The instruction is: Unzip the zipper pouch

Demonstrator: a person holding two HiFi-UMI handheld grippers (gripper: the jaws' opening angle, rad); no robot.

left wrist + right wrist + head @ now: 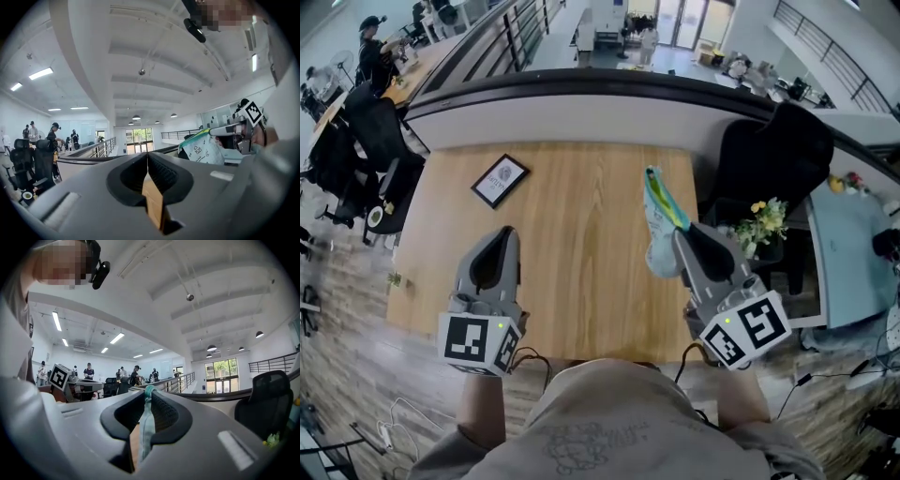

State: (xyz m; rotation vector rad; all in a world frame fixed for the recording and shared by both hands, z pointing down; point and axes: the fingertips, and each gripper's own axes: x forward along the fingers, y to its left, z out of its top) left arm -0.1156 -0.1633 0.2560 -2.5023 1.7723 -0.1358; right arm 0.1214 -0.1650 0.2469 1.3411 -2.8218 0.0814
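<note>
1. Left gripper (507, 233): jaws pressed fully together with nothing between them. It is held low over the left half of the tabletop (581, 281). A small framed card (500, 180) lies flat just beyond it, untouched.
2. Zipper pouch (660, 217): off the tabletop, held up in the air on the right side and standing roughly upright. It has a pale printed body and a green-and-yellow band along the upper edge (likely the zip line; the pull tab is too small to make out).
3. Right gripper (146, 401): jaws only narrowly apart, clamped on a thin edge of the pouch. The fabric runs up between the pads and out past the tips.
4. Handling, as a judgement: light, thin and floppy, so it will probably sag or twist when tugged. It is best anchored by pinching fabric close to one end of the zip. The pull itself looks like a small, slippery target.
5. Relative position: the pouch sits in the right jaws, well apart from the left jaws and off to their right.
</note>
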